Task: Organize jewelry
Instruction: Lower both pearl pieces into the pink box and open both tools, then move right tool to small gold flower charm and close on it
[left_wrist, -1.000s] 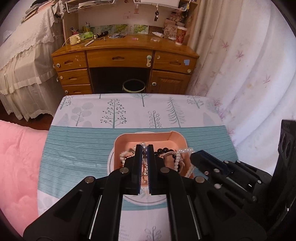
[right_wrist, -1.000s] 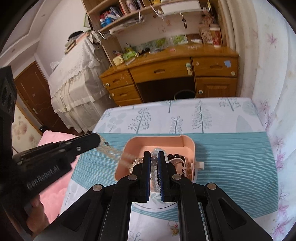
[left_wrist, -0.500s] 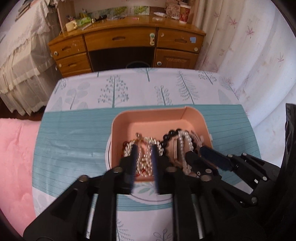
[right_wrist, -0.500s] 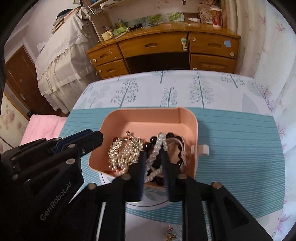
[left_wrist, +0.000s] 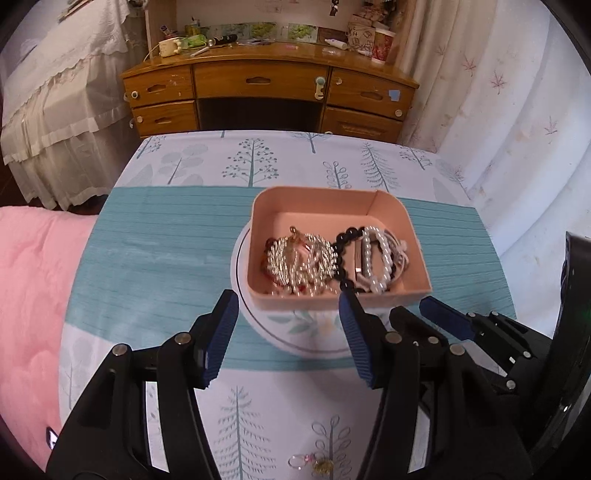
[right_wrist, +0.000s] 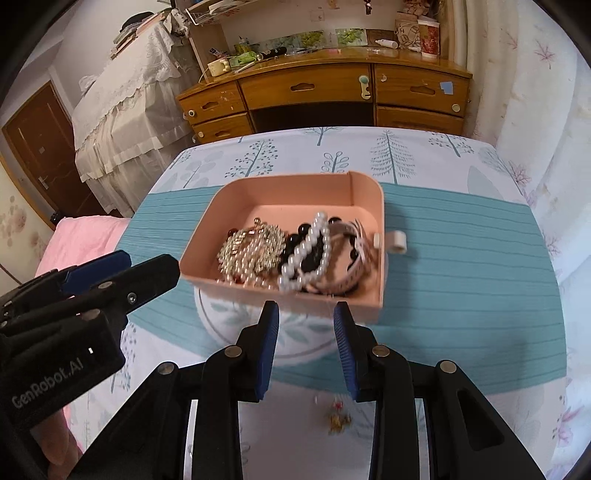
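**Both grippers clear of the box, one small trinket left outside it**

The worktop (left_wrist: 155, 251), covered in a teal-and-white cloth printed with trees, carries a round white plate (left_wrist: 240, 280), and on that plate sits the pink box (left_wrist: 317, 201). Inside the box the jewelry is heaped toward the near wall: a silver beaded cluster (left_wrist: 299, 258) on the left, a black bead bracelet (right_wrist: 308, 254) and a white pearl strand (left_wrist: 380, 254) on the right.

The left gripper (left_wrist: 286, 325) hangs just short of the box's near wall with its jaws wide and empty. The right gripper (right_wrist: 304, 332) is at the same wall, jaws moderately apart, also holding nothing.

A small gold-and-pink trinket (right_wrist: 338, 413) lies on the cloth near the worktop's front edge, well apart from the box and below the right gripper's fingers. It looks like the next piece to gather. To do that well, I would tip the right gripper down over it, keep the jaws apart until they straddle it, and close gently, since so slight a piece could slide on the cloth.
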